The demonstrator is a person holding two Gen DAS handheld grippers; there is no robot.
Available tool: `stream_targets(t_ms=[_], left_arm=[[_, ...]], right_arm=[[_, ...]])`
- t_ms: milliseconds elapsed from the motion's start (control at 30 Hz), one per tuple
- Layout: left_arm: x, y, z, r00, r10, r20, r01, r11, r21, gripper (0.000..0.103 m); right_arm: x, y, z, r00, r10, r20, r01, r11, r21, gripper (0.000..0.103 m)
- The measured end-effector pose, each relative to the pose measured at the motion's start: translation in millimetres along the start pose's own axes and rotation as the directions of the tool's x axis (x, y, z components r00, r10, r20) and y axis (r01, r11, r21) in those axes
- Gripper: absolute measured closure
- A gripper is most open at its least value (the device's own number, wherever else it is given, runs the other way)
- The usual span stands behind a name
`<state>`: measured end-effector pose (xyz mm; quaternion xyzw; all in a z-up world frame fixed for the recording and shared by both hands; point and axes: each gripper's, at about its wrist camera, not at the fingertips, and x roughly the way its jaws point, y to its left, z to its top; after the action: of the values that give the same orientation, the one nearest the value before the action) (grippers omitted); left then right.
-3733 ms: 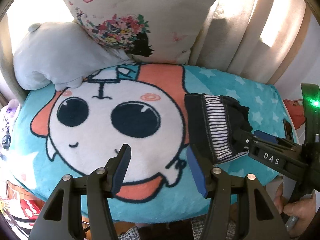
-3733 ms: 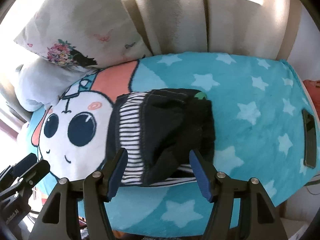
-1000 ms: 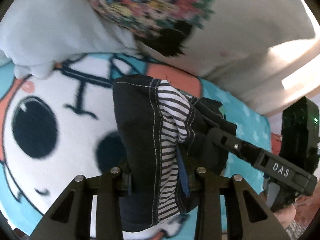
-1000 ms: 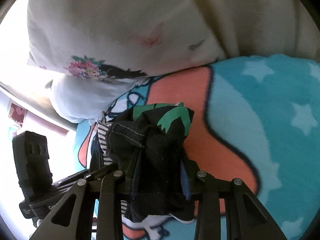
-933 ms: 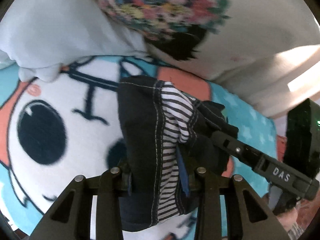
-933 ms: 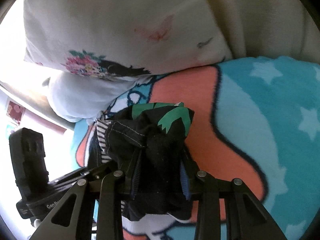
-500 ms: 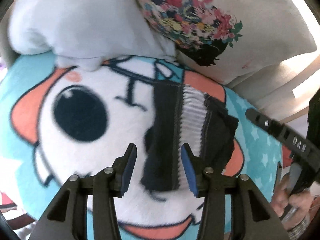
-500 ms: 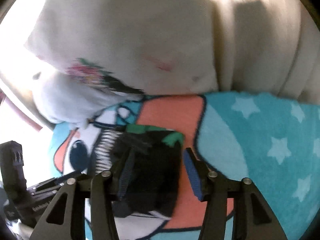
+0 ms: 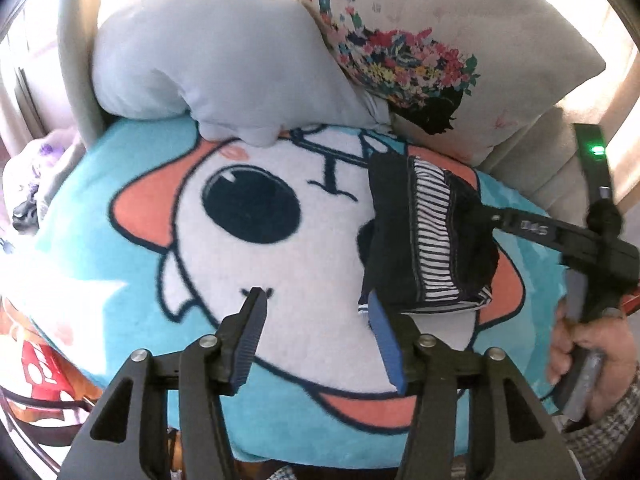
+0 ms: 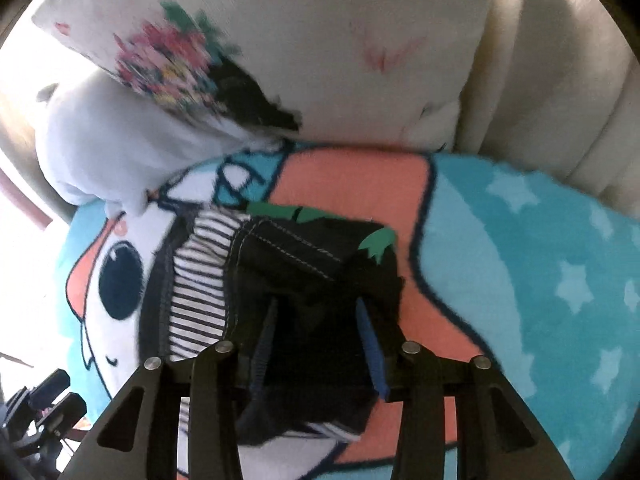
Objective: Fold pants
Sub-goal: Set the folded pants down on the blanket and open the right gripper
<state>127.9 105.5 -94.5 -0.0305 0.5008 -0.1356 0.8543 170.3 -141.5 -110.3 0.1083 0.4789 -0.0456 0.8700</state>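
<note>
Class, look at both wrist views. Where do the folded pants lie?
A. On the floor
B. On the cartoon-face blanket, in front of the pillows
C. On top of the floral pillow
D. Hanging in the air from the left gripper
B: the pants rest flat on the blanket, short of the pillows.

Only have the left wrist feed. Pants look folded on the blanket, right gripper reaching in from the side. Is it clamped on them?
Observer: Doesn't look like it. In the right wrist view the right gripper has just been opening its jaws. The pants lie between the pads, and I see no pinch.
Operator: Anything on the bundle's far side that I can't see?
Observer: A green print along its far edge.
Operator: What's to the right of it?
Observer: More blanket, teal with pale stars.
</note>
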Motion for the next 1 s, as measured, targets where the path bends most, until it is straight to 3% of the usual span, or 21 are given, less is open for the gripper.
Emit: stream_targets(t_ms=[233, 567, 1000], left_arm=[[-15, 6, 0, 1.000, 0.006, 0.022, -0.007, 0.999, 0.048, 0.049], [-14, -1, -14, 0.999, -0.033, -0.027, 0.037, 0.985, 0.169, 0.046], [-12, -33, -25, 0.995, -0.076, -0.061, 0.087, 0.971, 0.223, 0.046]], right_arm=[[-41, 5, -36, 0.998, -0.055, 0.033, 0.053, 0.997, 0.058, 0.053], [-43, 24, -93, 0.996, -0.094, -0.010, 0.094, 0.990, 0.104, 0.047], [-59, 34, -121, 0.991, -0.131, -0.015, 0.132, 0.990, 0.048, 0.040]])
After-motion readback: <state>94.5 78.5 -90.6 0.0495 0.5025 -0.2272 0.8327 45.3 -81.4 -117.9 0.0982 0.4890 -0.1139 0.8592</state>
